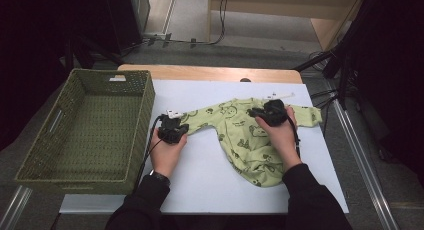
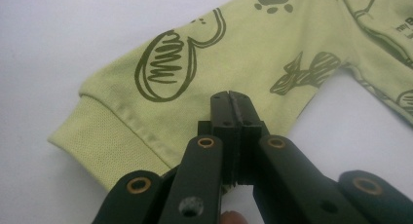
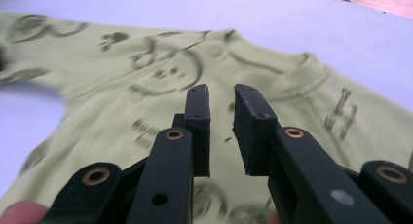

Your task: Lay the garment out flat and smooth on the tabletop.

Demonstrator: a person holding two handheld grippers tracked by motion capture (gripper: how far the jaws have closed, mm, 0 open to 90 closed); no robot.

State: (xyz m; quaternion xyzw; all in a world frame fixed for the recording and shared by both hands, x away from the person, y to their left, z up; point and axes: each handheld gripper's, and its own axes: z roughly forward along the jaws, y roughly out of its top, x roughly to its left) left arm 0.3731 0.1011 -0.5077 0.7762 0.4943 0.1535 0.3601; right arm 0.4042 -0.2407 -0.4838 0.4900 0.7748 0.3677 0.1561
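A light green baby top [image 1: 245, 140] with dark cartoon prints lies flat on the white table cover [image 1: 210, 185]. My left gripper [image 1: 174, 118] rests at the end of the top's left sleeve [image 2: 160, 83], just inside the ribbed cuff [image 2: 97, 131]. Its jaws [image 2: 229, 95] are pressed together; whether cloth is pinched under the tips is hidden. My right gripper [image 1: 267, 110] hovers over the chest of the top [image 3: 122, 83], below the neckline. Its jaws [image 3: 221, 90] stand slightly apart with nothing between them.
A green woven basket [image 1: 145, 115] stands empty at the table's left, close to my left hand. The wooden table edge [image 1: 210, 73] runs along the back. A black stand and cables [image 1: 340, 65] sit off the right rear corner.
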